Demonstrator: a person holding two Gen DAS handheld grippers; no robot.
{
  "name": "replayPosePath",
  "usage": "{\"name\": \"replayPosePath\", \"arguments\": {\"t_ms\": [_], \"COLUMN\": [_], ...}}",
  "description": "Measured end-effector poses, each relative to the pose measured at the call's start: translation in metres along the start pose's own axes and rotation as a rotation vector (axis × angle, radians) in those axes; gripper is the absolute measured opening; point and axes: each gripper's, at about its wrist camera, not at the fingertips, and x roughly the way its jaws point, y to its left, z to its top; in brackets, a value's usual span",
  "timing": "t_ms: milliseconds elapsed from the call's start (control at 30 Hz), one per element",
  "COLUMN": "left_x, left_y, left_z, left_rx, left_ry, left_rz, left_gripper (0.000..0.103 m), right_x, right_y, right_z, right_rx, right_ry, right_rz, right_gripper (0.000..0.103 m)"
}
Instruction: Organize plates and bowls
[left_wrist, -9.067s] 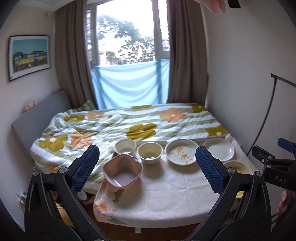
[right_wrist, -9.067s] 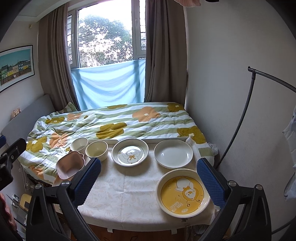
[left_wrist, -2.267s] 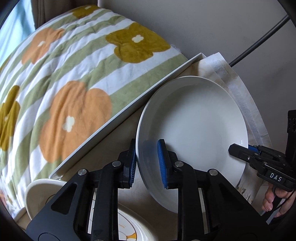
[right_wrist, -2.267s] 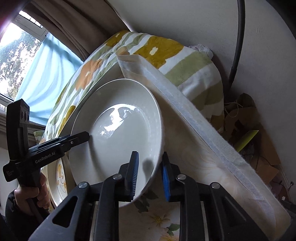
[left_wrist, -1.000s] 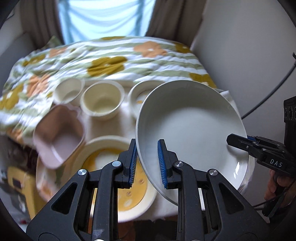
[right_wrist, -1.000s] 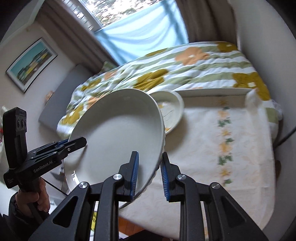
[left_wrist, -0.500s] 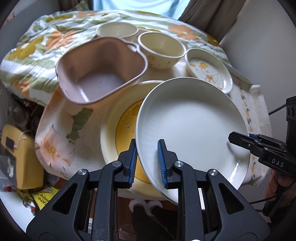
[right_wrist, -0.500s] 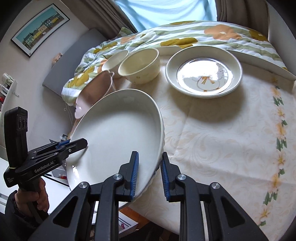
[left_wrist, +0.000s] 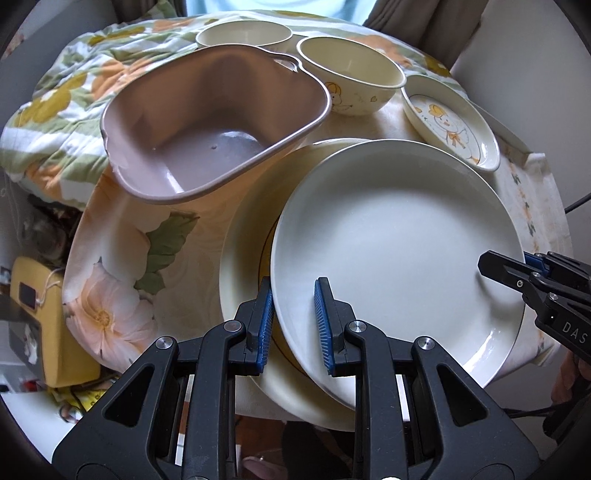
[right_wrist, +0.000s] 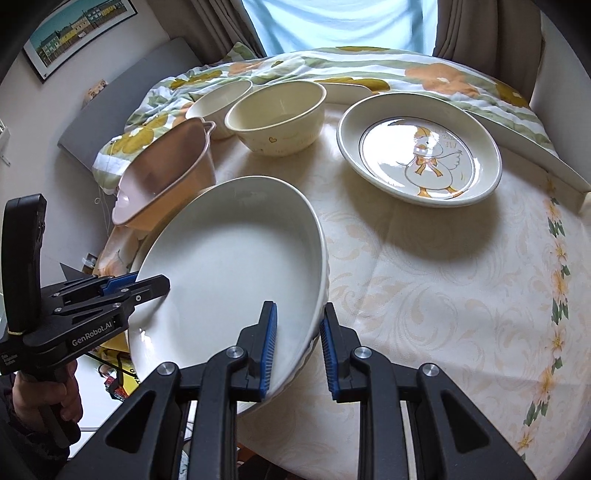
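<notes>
Jaws of both grippers clenched on one white plate (left_wrist: 399, 240), each on an opposite rim: left gripper (left_wrist: 295, 325) at the plate's 7 o'clock edge in its own view, right gripper (right_wrist: 297, 347) at the plate's 5 o'clock edge in its view.

Change: a second ago the plate was held high over the table (right_wrist: 443, 295); now it has come down and hangs tilted just over the yellow-centred plate (left_wrist: 247, 236), nearly covering it. Contact between the two cannot be confirmed. Judgement: stacking step almost done; levelling and release remain.

Left wrist view: shows the lower plate's cream rim from 7 to 11 o'clock around the white plate, pink bowl (left_wrist: 207, 125) just beyond at 11 o'clock, cream bowl (left_wrist: 351, 79), a second bowl (left_wrist: 243, 35) behind, duck plate (left_wrist: 448, 127) at 1 o'clock.

Right wrist view: lower plate almost wholly hidden; instead shows open tablecloth at 3 o'clock, the duck plate apart, and the person's hand (right_wrist: 48, 395) on the left handle.
</notes>
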Motion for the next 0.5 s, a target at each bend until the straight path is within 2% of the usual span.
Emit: {"name": "replayPosePath", "arguments": {"t_ms": [133, 400, 500], "left_x": [0.002, 0.001, 0.0], "left_y": [-0.007, -0.033, -0.036], "left_z": [-0.003, -0.01, -0.009], "left_rx": [0.038, 0.19, 0.225], "left_ry": [-0.007, -0.078, -0.089], "left_rz": [0.043, 0.229, 0.277], "left_gripper": [0.019, 0.019, 0.019], "right_x": [0.002, 0.009, 0.01], "right_y": [0.004, 0.01, 0.017], "right_z": [0.001, 0.0, 0.0], "right_rx": [-0.017, -0.065, -0.111], "right_ry": [-0.006, 0.003, 0.001], "right_rz": [-0.029, -0.103, -0.145], "right_gripper": [0.022, 0.022, 0.022]}}
